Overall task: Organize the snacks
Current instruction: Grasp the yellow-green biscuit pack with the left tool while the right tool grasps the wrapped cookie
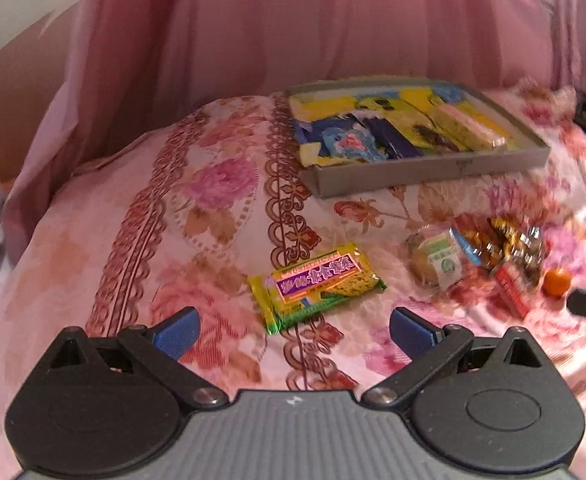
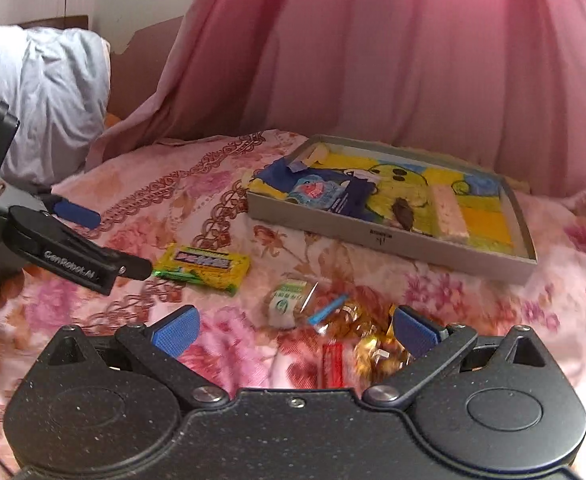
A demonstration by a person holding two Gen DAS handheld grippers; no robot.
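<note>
Left wrist view: left gripper (image 1: 295,330) hovering over floral bedspread (image 1: 197,216), jaws spread wide, gripping nothing. Yellow snack packet (image 1: 317,286) lying flat just ahead, between blue fingertips (image 1: 177,334). Wrapped bun (image 1: 437,260) and gold candy pile (image 1: 509,248) sitting to right; small orange (image 1: 557,282) beside them. Grey tray (image 1: 425,170) resting farther back, holding snacks.

Right wrist view: right gripper (image 2: 295,330) also gaping, empty, hanging over candy pile (image 2: 369,340). Red packet (image 2: 333,364) lying between its fingers. Yellow snack packet (image 2: 203,268) lying ahead-left, near left gripper (image 2: 105,240). Tray (image 2: 393,236) sitting beyond.
</note>
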